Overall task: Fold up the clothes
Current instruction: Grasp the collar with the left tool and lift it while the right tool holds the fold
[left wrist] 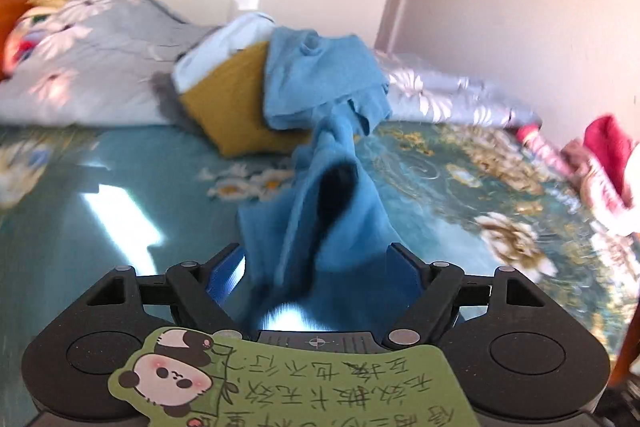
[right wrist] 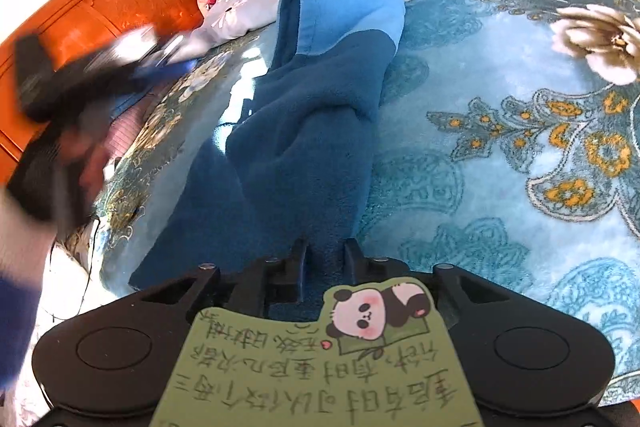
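A blue garment (left wrist: 320, 195) stretches from a pile at the back of the bed toward me. In the left wrist view my left gripper (left wrist: 320, 263) stands wide open, with the cloth lying loosely between its blue fingers. In the right wrist view my right gripper (right wrist: 325, 251) is shut on an edge of the same blue garment (right wrist: 312, 99), which rises from the jaws in dark and light blue folds. The left gripper (right wrist: 168, 63) shows blurred at the left of that view, apart from the cloth.
A mustard-yellow cushion (left wrist: 228, 103) and pale blue clothes (left wrist: 224, 43) are piled at the back. A grey flowered quilt (left wrist: 100, 59) lies beside them. The teal flowered bedspread (right wrist: 520, 131) covers the bed. An orange wooden headboard (right wrist: 100, 7) stands left. Red cloth (left wrist: 608, 143) lies at the right.
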{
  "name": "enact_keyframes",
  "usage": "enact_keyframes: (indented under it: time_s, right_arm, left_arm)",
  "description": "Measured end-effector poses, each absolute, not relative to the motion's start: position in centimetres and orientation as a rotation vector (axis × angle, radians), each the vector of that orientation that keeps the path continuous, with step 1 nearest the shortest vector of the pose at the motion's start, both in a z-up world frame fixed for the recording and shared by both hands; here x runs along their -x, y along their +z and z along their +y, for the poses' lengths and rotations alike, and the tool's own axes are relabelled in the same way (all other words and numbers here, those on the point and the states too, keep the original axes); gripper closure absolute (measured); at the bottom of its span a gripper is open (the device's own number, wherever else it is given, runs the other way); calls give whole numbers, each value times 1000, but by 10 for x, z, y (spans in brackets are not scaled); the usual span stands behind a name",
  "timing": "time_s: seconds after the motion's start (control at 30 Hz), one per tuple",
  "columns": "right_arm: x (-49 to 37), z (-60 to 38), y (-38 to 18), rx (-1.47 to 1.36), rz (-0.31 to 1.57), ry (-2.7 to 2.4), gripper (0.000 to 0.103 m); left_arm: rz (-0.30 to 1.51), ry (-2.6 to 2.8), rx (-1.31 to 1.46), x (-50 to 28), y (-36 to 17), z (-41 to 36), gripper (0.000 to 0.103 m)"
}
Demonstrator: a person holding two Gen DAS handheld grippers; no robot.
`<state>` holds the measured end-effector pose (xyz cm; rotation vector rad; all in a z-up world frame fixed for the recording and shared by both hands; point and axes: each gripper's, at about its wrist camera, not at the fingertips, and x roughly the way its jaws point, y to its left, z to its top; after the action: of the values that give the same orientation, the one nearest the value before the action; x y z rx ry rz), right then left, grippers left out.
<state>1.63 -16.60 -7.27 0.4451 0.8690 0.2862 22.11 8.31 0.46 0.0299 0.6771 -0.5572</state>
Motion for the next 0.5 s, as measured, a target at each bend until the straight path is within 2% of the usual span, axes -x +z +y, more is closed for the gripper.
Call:
enact_keyframes:
  time_s: [0.17,0.3,0.4,0.47,0.5]
  right_arm:
    - [-21,-169,-77,-463,884,286,70]
    - [-26,-171,-82,-483,899,294,68]
    - [-29,-171,-86,-510,910,301,67]
    - [-30,-171,-87,-513,917,306,66]
    - [-31,-171,-87,-513,920,308,66]
  left_arm:
    - [715,-566,-135,-278,-7,44,37]
    - [706,-580,-181,-295,-12,30,39]
    - [707,-620,-139,-302,-17,30,50]
    - [709,-638,-102,-305,-21,32,64]
    - [710,-639,-81,-307,-23,35,66]
